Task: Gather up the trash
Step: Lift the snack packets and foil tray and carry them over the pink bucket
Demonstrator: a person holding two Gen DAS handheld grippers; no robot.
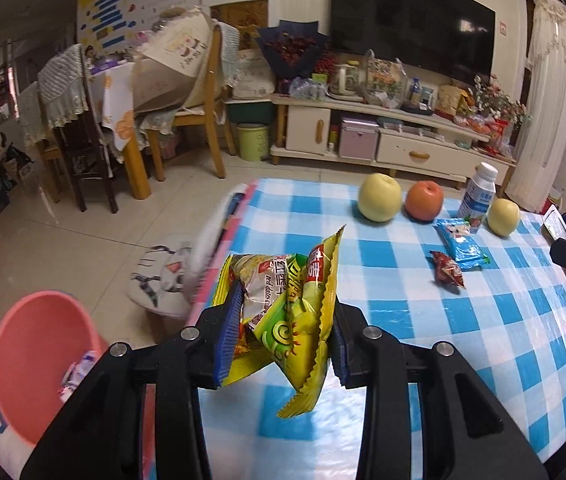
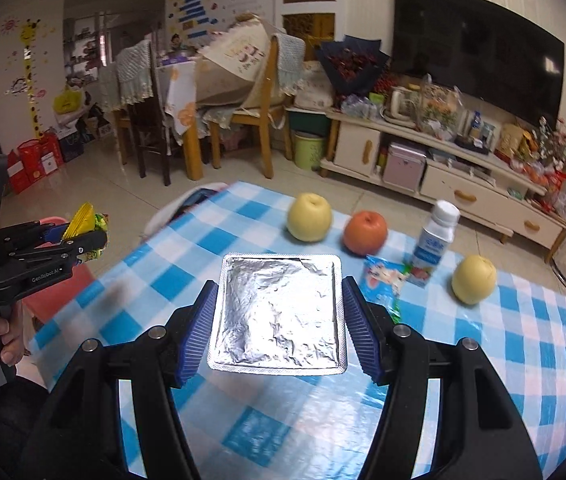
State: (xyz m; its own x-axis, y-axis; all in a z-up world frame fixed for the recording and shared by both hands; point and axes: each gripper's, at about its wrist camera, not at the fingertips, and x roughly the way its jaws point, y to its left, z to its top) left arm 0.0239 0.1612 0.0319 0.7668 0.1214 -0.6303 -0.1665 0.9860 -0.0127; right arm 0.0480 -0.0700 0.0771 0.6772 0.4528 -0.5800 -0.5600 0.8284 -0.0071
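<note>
Two hand-held grippers are in play, each clenched on a piece of trash. The left hand-held gripper (image 1: 281, 336) grasps a crumpled bunch of yellow-green snack wrappers (image 1: 283, 312) between its blue pads; the bunch stands roughly upright, its long axis running from a serrated corner hanging below the pads to a pointed tip rising above them. The right hand-held gripper (image 2: 279, 324) grips a square silver foil tray (image 2: 279, 314) by its two side edges, the foil face turned toward the camera and the tray held above the table (image 2: 523, 340). Beyond the right hand-held gripper's fingertips stand three fruits: two yellow pears (image 2: 309, 217) and one orange-red apple (image 2: 365, 232) between them, plus one white milk bottle (image 2: 435, 236) upright just right of the apple. Two more wrappers lie flat on the table ahead and right of the left hand-held gripper: one blue packet (image 1: 461, 242), long axis running away from the camera, and one small red wrapper (image 1: 448, 269) just nearer. One pink bin (image 1: 39, 356) sits on the floor, below and left of the left hand-held gripper, with some trash inside.
</note>
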